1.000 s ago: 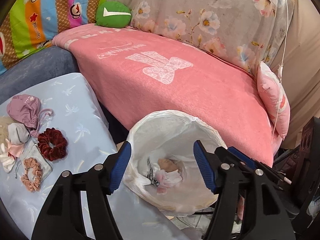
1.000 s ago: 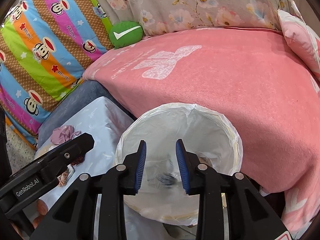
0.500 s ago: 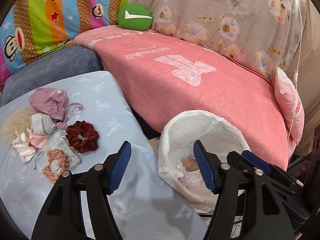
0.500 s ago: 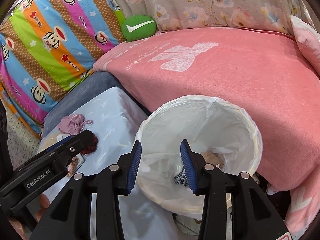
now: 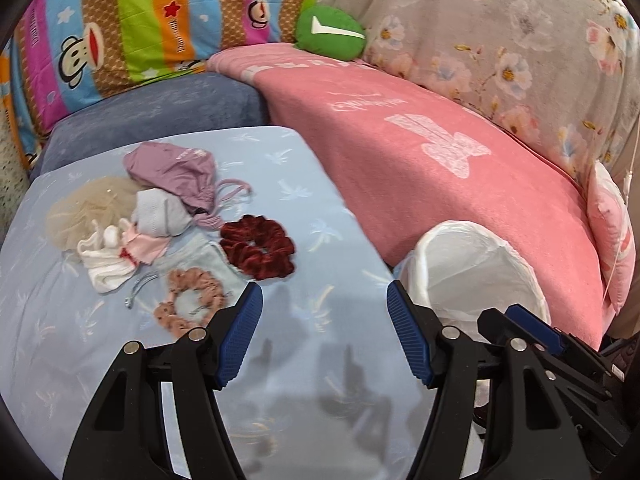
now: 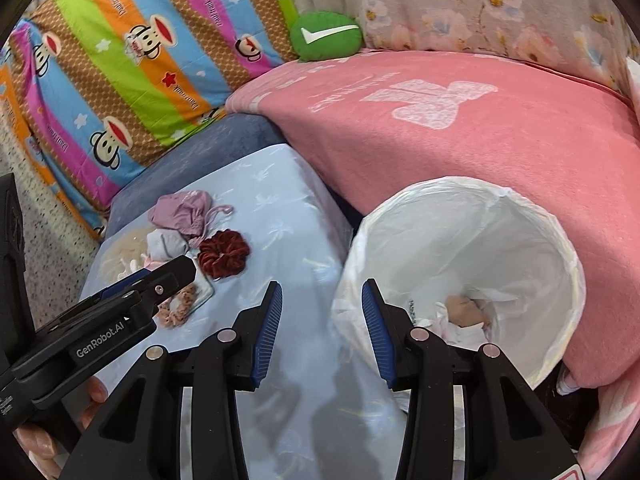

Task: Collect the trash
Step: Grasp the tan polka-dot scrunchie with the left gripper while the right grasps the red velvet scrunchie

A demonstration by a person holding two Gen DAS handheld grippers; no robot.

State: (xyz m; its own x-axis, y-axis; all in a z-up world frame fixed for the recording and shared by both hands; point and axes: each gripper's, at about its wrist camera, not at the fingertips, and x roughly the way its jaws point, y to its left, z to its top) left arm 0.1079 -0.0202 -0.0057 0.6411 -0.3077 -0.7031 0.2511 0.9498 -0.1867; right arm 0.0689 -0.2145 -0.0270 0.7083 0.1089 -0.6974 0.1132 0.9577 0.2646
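A white-lined trash bin [image 6: 480,224] stands beside the light blue table [image 5: 320,360], against the pink sofa; crumpled scraps [image 6: 464,312] lie inside it. It also shows in the left wrist view [image 5: 472,264]. On the table lie a dark red scrunchie [image 5: 258,247], a peach scrunchie [image 5: 188,300], a mauve drawstring pouch [image 5: 172,168], a beige mesh puff [image 5: 84,208] and white and pink cloths [image 5: 116,252]. My left gripper [image 5: 324,336] is open and empty above the table. My right gripper [image 6: 322,332] is open and empty at the bin's left rim.
A pink blanket [image 5: 440,168] covers the sofa seat. A green cushion [image 5: 330,36] and a striped monkey-print pillow [image 5: 120,24] sit behind. A blue-grey cushion [image 5: 152,112] borders the table's far edge. A pink pillow [image 5: 612,232] is at the right.
Both grippers have swung left, from over the bin toward the table. The right gripper's jaws have opened wider. The scrunchies and cloths now sit ahead of the left gripper.
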